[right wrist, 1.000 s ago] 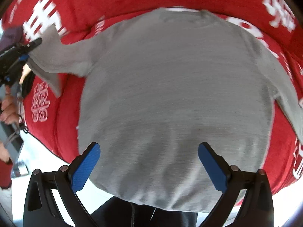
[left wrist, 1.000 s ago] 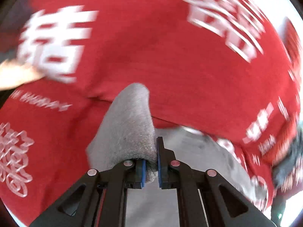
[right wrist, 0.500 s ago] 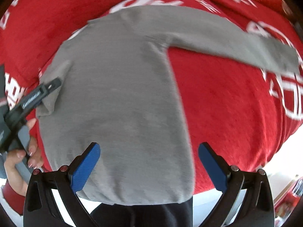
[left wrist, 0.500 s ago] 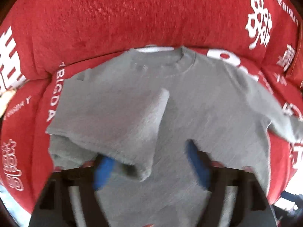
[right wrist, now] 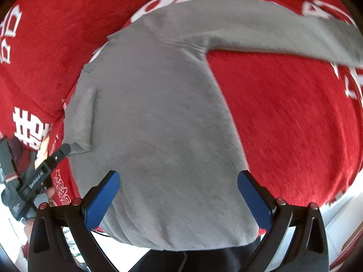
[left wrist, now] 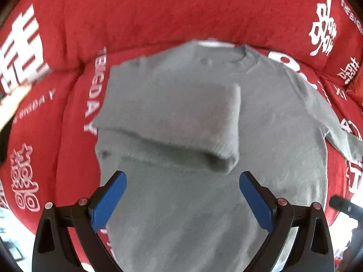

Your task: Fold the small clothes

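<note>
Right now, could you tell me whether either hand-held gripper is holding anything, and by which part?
Nothing is held. The left hand-held gripper has just opened, its jaws empty above the grey sweater. The right hand-held gripper is also open and empty.

Red printed blanket [left wrist: 158, 11] – grey sweater [left wrist: 186, 204] flat on it

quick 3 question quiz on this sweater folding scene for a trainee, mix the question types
1. True or false: the left gripper is clamped on the sweater.
2. Which sleeve still lies stretched out on the red cover? A. the one on the left gripper's side B. the one on the right gripper's side C. neither
3. Fill in: the folded sleeve lies across the sweater's ____.

Key
1. False: its jaws have just been opening and stand wide, nothing between them.
2. B: that sleeve is spread out; the right gripper is open above the body.
3. Chest.
</note>
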Demonstrator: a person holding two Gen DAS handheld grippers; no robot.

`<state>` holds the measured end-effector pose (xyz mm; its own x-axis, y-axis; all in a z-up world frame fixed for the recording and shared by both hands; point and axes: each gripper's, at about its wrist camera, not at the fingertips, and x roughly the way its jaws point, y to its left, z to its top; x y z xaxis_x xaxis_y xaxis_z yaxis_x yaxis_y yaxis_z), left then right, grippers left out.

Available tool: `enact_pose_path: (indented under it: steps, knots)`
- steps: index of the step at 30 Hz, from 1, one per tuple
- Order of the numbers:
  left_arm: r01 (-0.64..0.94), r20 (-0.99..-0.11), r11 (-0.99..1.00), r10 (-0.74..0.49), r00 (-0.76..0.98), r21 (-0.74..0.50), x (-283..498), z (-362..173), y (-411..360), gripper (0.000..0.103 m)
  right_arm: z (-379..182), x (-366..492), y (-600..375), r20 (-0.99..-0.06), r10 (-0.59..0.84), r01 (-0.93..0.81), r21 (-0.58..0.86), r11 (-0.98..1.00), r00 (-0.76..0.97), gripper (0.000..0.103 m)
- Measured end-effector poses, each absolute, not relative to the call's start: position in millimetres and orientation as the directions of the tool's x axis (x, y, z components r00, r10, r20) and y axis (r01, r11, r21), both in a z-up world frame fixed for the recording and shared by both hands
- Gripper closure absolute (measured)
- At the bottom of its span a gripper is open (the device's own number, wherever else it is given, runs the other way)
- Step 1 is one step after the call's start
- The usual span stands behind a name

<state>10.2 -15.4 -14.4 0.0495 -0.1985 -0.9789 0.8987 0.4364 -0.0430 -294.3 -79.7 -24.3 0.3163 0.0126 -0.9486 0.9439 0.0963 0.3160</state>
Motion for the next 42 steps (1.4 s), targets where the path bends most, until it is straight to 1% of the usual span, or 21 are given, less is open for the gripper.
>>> enact_pose_path:
  steps: [4,11,17,22,26,31,34,37,38,39,40,41,42]
  knots:
    - [0.892,-0.983,0.448,-0.183,0.025,-0.060,15.2,-19.0,0.4,0.003,-23.5,-271.5,-86.3,-0.941,0.017,0.928,0.335,0.163,0.337,0.000]
    - [0.878,-0.980,0.473,-0.199,0.027,-0.072,23.9,-11.8,18.8,0.003,-27.3,-225.5,-91.9,-0.938,0.108,0.900,0.348,0.262,0.331,0.000]
    - [0.837,-0.973,0.541,-0.226,0.047,-0.085,43.9,-8.4,31.9,0.003,-21.9,-197.6,-90.0,-0.965,0.059,0.891,0.259,0.373,0.256,0.000]
    - [0.789,-0.976,0.609,-0.209,0.067,-0.076,65.9,-16.5,43.8,0.003,-19.8,-161.4,-89.9,-0.975,0.037,0.857,0.212,0.469,0.220,0.000]
    - [0.743,-0.980,0.667,-0.179,0.087,-0.056,81.1,-27.1,56.8,0.003,-11.2,-114.0,-83.2,-0.979,-0.027,0.773,0.142,0.618,0.202,0.000]
    - [0.686,-0.986,0.727,-0.134,0.101,-0.028,96.1,-37.2,84.5,0.003,-10.2,-24.6,-69.2,-0.973,-0.108,0.609,0.041,0.792,0.205,0.000]
    - [0.664,-0.990,0.747,-0.104,0.095,-0.014,103.2,-42.9,102.9,0.003,-25.1,22.6,-62.0,-0.972,-0.128,0.528,-0.006,0.849,0.195,0.000]
    - [0.646,-0.992,0.763,-0.081,0.093,-0.002,109.3,-45.9,117.1,0.003,-60.6,56.0,-53.8,-0.978,-0.186,0.441,-0.126,0.889,0.095,0.001]
    - [0.641,-0.993,0.767,-0.076,0.093,0.001,111.1,-46.6,120.4,0.003,-74.9,61.2,-52.7,-0.975,-0.216,0.418,-0.179,0.891,0.043,0.005]
    - [0.638,-0.993,0.770,-0.071,0.091,0.003,112.2,-47.1,122.4,0.003,-84.4,61.0,-53.7,-0.972,-0.236,0.407,-0.214,0.888,0.004,0.028]
    - [0.636,-0.994,0.772,-0.068,0.089,0.004,113.1,-47.4,123.6,0.003,-89.9,58.3,-58.6,-0.977,-0.212,0.419,-0.191,0.888,0.003,0.056]
    - [0.636,-0.994,0.772,-0.069,0.087,0.002,113.7,-47.3,123.3,0.003,-83.8,51.8,-67.5,-0.986,-0.156,0.480,-0.106,0.871,0.065,0.067]
    - [0.640,-0.994,0.768,-0.072,0.086,0.000,113.7,-46.7,120.3,0.003,-76.7,45.1,-76.4,-0.985,-0.148,0.536,-0.080,0.840,0.085,0.093]
